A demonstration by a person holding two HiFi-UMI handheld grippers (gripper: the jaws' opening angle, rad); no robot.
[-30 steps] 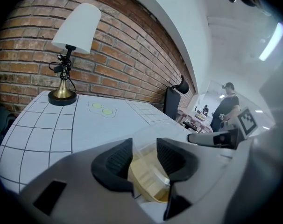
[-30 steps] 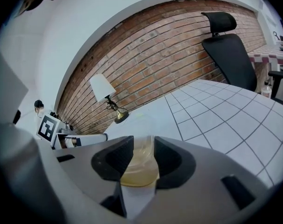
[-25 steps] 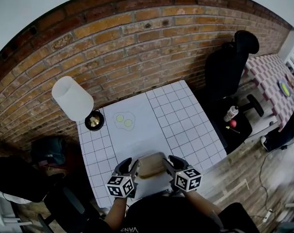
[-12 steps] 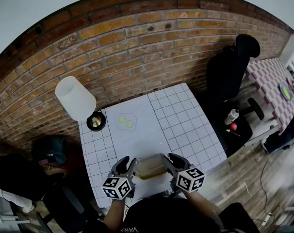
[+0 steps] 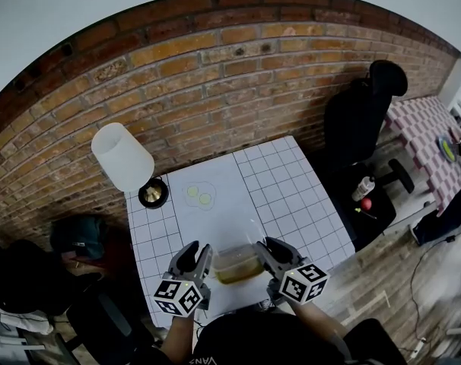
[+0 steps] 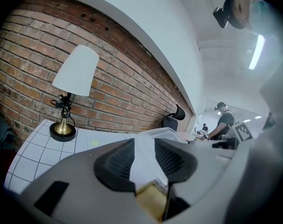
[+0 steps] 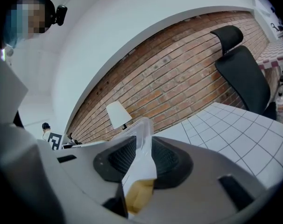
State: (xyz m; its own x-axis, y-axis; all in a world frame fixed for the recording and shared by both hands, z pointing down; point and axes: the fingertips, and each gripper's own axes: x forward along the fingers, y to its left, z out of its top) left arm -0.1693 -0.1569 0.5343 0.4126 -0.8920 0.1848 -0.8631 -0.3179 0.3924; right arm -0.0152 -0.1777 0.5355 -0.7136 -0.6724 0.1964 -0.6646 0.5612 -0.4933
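We held the clear bag low in the middle of the head view, over the near edge of the table. The left gripper had its jaws pinched tight on the bag's left edge, and the right gripper was clamped likewise on its right edge. Something tan lay in the bag's bottom. The lamp stood at upper left and the chair at upper right.

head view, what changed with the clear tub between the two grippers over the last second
The left gripper and right gripper have raised the clear tub a little towards the head camera. In both gripper views, less of the table shows and the tub's clear wall stands higher between the jaws. Nothing was let go: both grippers stay shut on the tub's ends. The lamp and chair have not moved.
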